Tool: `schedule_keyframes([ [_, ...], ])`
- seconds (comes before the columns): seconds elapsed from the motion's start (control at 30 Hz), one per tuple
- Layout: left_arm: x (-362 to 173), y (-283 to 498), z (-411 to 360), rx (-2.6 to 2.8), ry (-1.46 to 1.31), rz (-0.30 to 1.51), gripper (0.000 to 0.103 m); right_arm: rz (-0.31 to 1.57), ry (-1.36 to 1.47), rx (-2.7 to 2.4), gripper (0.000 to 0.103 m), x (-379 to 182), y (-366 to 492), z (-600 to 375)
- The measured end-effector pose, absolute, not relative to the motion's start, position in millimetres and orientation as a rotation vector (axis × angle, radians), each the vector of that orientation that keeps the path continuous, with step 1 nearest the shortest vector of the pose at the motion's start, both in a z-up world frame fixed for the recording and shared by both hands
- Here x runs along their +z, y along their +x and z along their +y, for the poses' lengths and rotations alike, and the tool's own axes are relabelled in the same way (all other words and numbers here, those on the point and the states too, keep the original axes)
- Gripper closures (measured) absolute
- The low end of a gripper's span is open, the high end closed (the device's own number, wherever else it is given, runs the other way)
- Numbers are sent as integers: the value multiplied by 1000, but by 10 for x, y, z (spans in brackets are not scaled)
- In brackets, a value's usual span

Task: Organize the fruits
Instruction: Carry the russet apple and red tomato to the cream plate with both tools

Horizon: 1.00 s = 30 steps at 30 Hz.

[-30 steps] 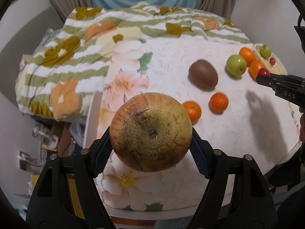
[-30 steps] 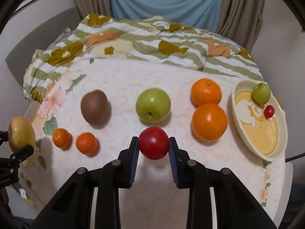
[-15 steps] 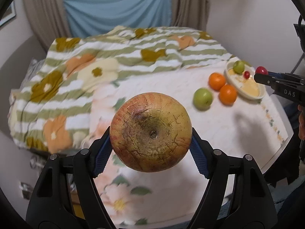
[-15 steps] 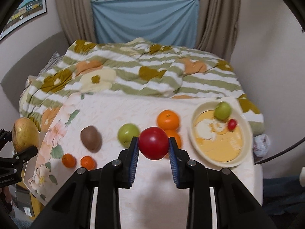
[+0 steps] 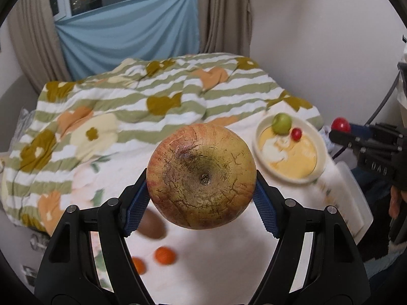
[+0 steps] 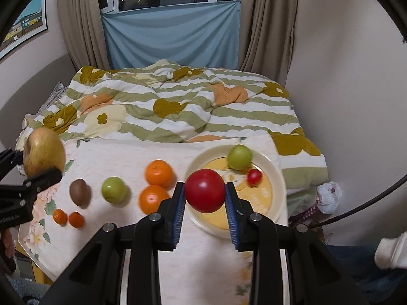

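My left gripper (image 5: 201, 197) is shut on a large yellow-red apple (image 5: 201, 176) and holds it high above the table; it also shows in the right wrist view (image 6: 43, 152). My right gripper (image 6: 204, 198) is shut on a red tomato (image 6: 205, 190), held above the near rim of the cream plate (image 6: 276, 175). The plate holds a small green fruit (image 6: 239, 157) and a small red fruit (image 6: 254, 176). On the table lie two oranges (image 6: 159, 173), a green apple (image 6: 114, 189), a kiwi (image 6: 80, 192) and two small tangerines (image 6: 68, 218).
A striped floral quilt (image 6: 178, 109) covers the bed behind the table (image 6: 203, 267). The wall stands close on the right. A white plastic bag (image 6: 328, 197) lies off the table's right edge. A cable (image 6: 356, 208) runs at the right.
Both grippers have risen and pulled back with their fruits. The right gripper has shifted right, over the plate's edge. The left view has swung right toward the plate.
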State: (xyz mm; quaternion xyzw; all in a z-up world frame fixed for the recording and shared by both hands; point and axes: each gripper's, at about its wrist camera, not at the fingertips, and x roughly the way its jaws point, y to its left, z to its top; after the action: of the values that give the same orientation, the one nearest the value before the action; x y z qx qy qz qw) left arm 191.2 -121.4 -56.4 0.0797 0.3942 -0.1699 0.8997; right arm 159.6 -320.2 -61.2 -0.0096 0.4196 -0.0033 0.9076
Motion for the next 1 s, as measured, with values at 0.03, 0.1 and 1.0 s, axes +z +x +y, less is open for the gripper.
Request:
schedule_keyframes([
  [0.03, -559, 1956, -1324, -354, 164, 815, 21, 867, -22, -3, 75, -622, 1616, -3273],
  [0.1, -559, 2032, -1521, -359, 156, 814, 21, 865, -21, 9, 75, -631, 1658, -3428],
  [1.0, -1401, 2884, -3008, -513, 219, 995, 21, 972, 76, -4, 75, -1074, 2074, -4399],
])
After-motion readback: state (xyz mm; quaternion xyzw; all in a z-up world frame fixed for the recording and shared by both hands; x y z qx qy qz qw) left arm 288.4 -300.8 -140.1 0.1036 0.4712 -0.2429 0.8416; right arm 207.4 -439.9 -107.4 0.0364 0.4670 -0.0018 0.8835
